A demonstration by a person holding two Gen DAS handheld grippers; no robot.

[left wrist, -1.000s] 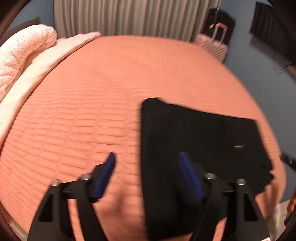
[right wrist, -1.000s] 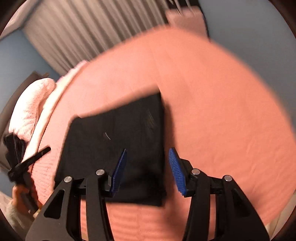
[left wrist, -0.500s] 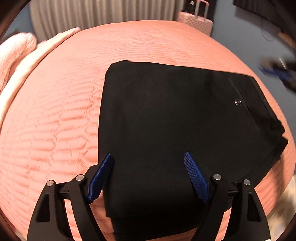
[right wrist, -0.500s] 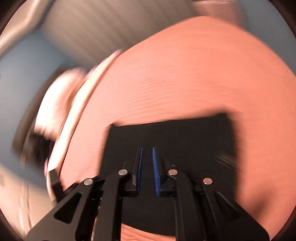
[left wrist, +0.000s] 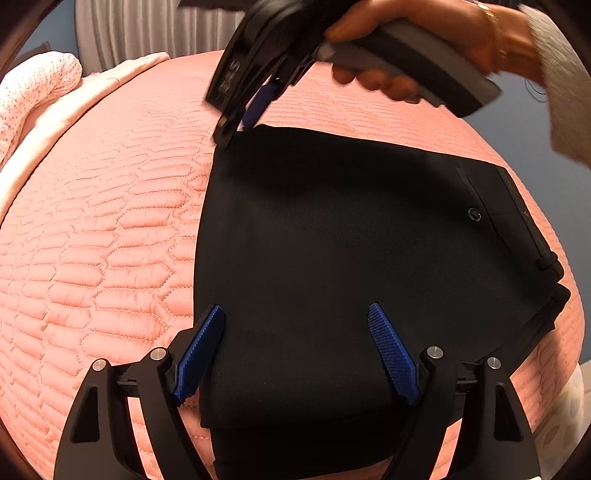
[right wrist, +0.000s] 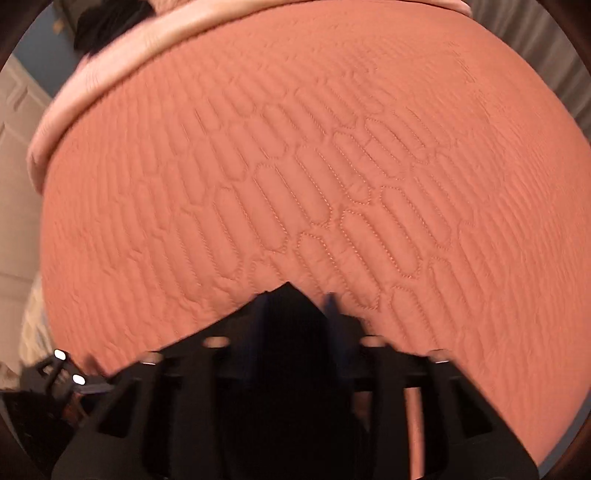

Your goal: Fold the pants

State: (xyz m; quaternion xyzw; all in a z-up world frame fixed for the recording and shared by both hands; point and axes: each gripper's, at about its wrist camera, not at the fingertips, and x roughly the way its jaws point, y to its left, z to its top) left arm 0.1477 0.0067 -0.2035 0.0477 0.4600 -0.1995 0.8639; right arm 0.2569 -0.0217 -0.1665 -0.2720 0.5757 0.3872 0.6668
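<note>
Black pants [left wrist: 332, 266] lie folded flat on the pink quilted bed [left wrist: 103, 229], waistband and button to the right. My left gripper [left wrist: 295, 325] is open, its blue fingers spread just above the near part of the pants. My right gripper [left wrist: 243, 125] shows in the left wrist view at the pants' far left corner, held by a hand. In the right wrist view that gripper [right wrist: 295, 306] is blurred, its fingers a little apart with the black corner of the pants [right wrist: 290, 295] between them.
Pale pink pillows and bedding [left wrist: 33, 92] lie at the bed's far left. Grey curtains [left wrist: 140, 29] hang behind the bed. A blue wall [left wrist: 532, 147] is on the right. A white door [right wrist: 14, 155] stands left in the right wrist view.
My right gripper has swung across to the pants' far left corner and opened slightly around it. My left gripper has moved a little closer over the pants, still open.
</note>
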